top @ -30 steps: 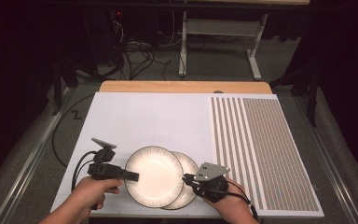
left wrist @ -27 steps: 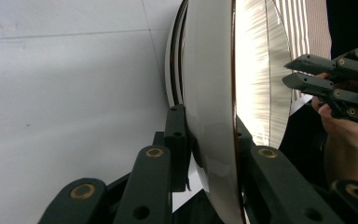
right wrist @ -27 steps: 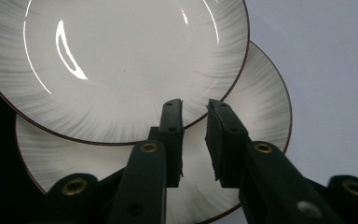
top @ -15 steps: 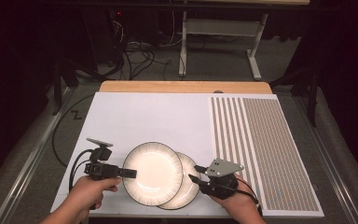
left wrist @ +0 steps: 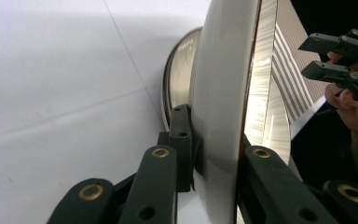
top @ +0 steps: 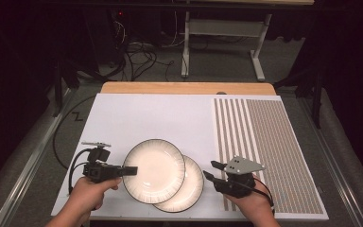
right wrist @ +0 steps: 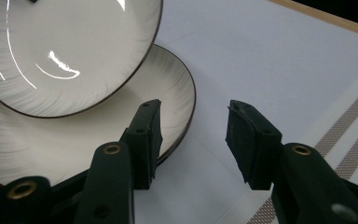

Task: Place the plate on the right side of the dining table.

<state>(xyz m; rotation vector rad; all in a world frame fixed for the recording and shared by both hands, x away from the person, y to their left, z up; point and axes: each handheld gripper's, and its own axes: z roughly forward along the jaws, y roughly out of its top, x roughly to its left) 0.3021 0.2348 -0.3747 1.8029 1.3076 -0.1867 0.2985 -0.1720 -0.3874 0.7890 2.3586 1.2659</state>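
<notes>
Table mat [top: 160, 118] is carrying two plates near its front edge. Upper plate [top: 154, 170] is overlapping the lower plate [top: 193, 187], with the left gripper [top: 128, 170] clamping its rim. Right gripper [top: 213, 171] is hovering wide open and empty just beside the lower plate. Judging by this, the lifting apart is only beginning; the lower plate is waiting.

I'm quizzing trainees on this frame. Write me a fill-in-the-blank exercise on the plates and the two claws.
1. The left claw is shut on the rim of the ____ plate.
2. The right claw stands ____, gripping nothing.
3. The lower plate lies flat on the white ____.
4. The striped placemat lies to the person's ____ of the plates.

Missing words: upper; open; mat; right
</notes>
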